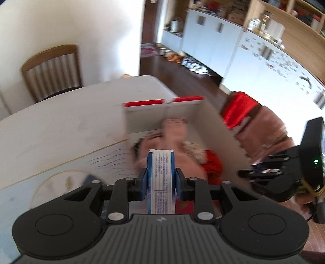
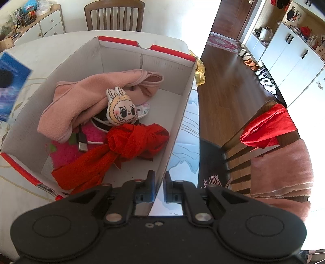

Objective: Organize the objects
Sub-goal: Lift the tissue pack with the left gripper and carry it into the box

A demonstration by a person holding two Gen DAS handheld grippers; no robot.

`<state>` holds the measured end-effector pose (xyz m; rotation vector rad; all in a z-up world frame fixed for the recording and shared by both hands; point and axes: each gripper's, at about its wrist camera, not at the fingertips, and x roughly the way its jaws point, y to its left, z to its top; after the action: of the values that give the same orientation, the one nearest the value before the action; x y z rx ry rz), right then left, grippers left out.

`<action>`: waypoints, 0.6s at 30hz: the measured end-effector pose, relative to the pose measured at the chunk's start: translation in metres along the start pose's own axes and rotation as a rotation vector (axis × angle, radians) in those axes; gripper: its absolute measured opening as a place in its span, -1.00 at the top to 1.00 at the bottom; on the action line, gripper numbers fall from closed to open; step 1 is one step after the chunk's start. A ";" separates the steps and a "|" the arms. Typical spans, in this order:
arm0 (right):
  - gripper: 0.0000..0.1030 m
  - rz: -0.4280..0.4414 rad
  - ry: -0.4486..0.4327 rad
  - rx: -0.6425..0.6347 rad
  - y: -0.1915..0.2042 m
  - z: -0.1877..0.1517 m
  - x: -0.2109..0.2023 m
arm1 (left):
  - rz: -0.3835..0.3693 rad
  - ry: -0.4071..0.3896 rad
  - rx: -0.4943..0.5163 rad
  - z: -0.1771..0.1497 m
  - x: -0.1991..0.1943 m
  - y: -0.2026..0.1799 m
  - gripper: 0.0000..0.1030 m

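Note:
My left gripper [image 1: 160, 178] is shut on a blue and white packet [image 1: 161, 182] and holds it above the near end of an open white box with a red rim [image 1: 219, 134]; the view is blurred. The packet also shows at the left edge of the right wrist view [image 2: 11, 85]. My right gripper [image 2: 159, 187] is shut on the box's right wall [image 2: 178, 126]. Inside the box lie a pink cloth [image 2: 81, 101], a rabbit-eared plush toy [image 2: 121, 109], a knotted red scarf [image 2: 130, 142], a USB cable [image 2: 82, 143] and a bright pink fuzzy item [image 2: 65, 150].
The box stands on a white table [image 2: 50, 50] with a patterned mat. A wooden chair [image 2: 114, 15] is at the far side. Another chair [image 2: 264, 142] at the right carries red and pink cloths. White cabinets [image 2: 288, 50] line the wooden floor.

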<state>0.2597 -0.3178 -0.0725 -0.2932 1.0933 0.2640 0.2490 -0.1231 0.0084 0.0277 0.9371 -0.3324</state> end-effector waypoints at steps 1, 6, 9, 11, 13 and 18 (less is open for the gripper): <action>0.86 0.001 -0.001 0.000 0.000 0.000 0.000 | -0.006 -0.002 0.019 0.003 0.003 -0.009 0.49; 0.86 0.009 -0.005 0.000 -0.001 -0.001 -0.001 | -0.033 -0.001 0.081 0.017 0.023 -0.046 0.49; 0.85 0.013 -0.007 0.000 -0.002 -0.002 -0.001 | -0.031 0.009 0.104 0.024 0.040 -0.059 0.49; 0.85 0.015 -0.007 0.000 -0.002 -0.002 -0.001 | -0.017 0.024 0.108 0.027 0.053 -0.064 0.49; 0.85 0.017 -0.007 0.000 -0.002 -0.002 -0.001 | -0.022 0.050 0.112 0.027 0.066 -0.067 0.49; 0.85 0.020 -0.008 -0.009 0.000 -0.002 -0.002 | 0.002 0.085 0.165 0.024 0.091 -0.075 0.49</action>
<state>0.2574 -0.3191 -0.0717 -0.2887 1.0879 0.2878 0.2953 -0.2223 -0.0404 0.1951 0.9913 -0.4091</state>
